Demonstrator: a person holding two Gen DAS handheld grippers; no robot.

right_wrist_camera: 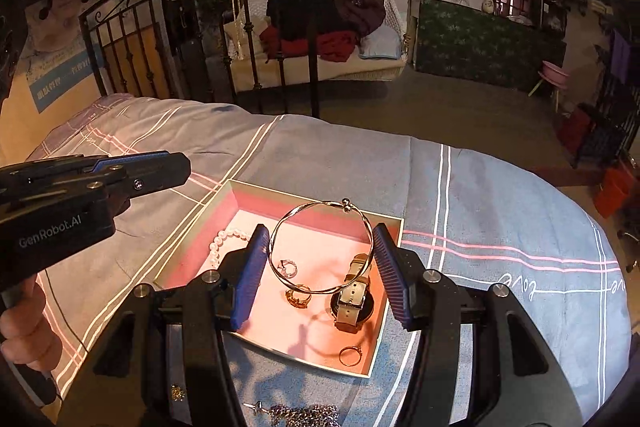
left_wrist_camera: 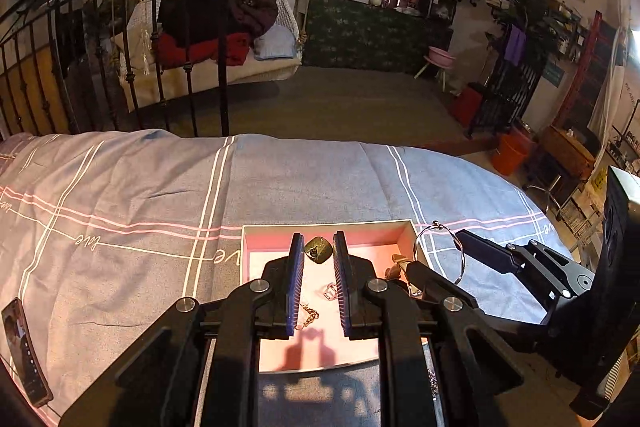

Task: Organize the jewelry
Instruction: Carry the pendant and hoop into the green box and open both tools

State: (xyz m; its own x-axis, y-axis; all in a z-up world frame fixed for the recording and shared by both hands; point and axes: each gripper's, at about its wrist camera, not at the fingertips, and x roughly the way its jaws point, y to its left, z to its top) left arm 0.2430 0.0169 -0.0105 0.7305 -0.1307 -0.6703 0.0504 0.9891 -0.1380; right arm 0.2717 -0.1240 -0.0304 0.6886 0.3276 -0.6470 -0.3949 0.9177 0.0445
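Note:
A shallow pink-lined box (right_wrist_camera: 236,193) lies on the bed; it also shows in the left wrist view (left_wrist_camera: 256,231). My right gripper (right_wrist_camera: 320,247) is shut on a thin silver bangle (right_wrist_camera: 320,205), held upright above the box; the bangle also shows in the left wrist view (left_wrist_camera: 460,247). In the box lie a pearl strand (right_wrist_camera: 218,243), a clear ring (right_wrist_camera: 288,268), an amber ring (right_wrist_camera: 298,297), a gold ring (right_wrist_camera: 350,355) and a watch (right_wrist_camera: 352,297). My left gripper (left_wrist_camera: 318,247) is shut on a dark green pendant (left_wrist_camera: 319,249) above the box.
A grey checked bedsheet (left_wrist_camera: 160,195) covers the bed. A phone (left_wrist_camera: 24,347) lies at its left edge. A silver chain (right_wrist_camera: 304,415) and small earrings (right_wrist_camera: 178,393) lie on the sheet before the box. A black iron bed frame (right_wrist_camera: 280,27) stands behind.

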